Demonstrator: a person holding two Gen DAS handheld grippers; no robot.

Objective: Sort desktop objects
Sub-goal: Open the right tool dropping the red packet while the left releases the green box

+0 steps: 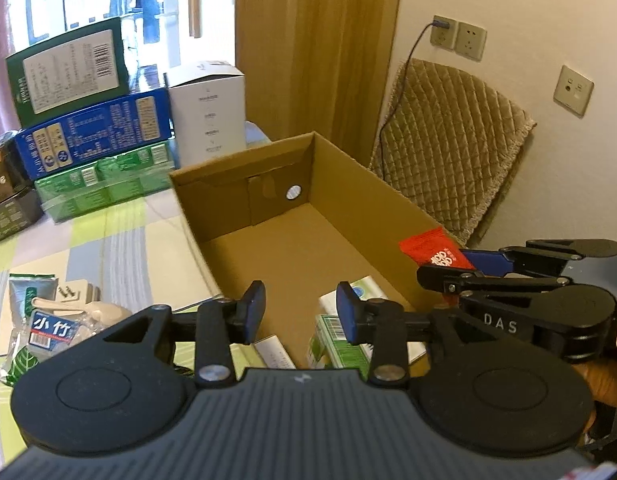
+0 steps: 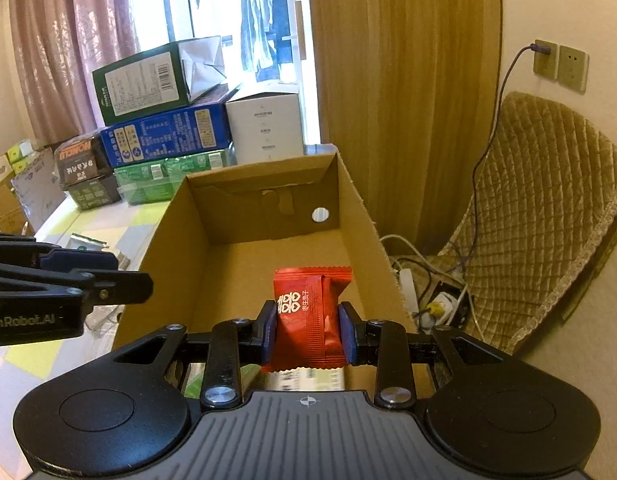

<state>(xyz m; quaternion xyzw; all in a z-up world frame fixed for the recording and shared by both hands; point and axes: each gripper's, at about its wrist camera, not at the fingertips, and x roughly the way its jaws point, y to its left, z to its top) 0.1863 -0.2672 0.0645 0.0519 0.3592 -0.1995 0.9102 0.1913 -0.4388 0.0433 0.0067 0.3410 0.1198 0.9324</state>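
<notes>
1. The right gripper (image 2: 307,332) hangs over the near end of the open cardboard box (image 2: 170,224), its jaws pinching a red snack packet (image 2: 308,312) by its two sides, blue pads pressed against the wrapper.
2. The packet is held upright above the box floor, not touching it, with white printed characters facing up.
3. The left gripper (image 1: 301,312) sits just beside the right one, also over the near end of the box; its jaws are spread with nothing between them.
4. Beneath the left gripper, inside the box, lie green-and-white cartons (image 1: 340,336), partly hidden by the fingers.
5. On the checked tabletop (image 1: 120,248) to the left of the box is a small heap of things: a packet with a blue label (image 1: 50,330), a white plug (image 1: 78,292) and a silver-green sachet (image 1: 26,290).
6. Farther back on the tabletop stand stacked boxes: a dark green one (image 1: 68,70) on a blue one (image 1: 94,132), beside a tall white box (image 1: 207,112).
7. A quilted chair (image 2: 548,216) stands by the wall to the right.
</notes>
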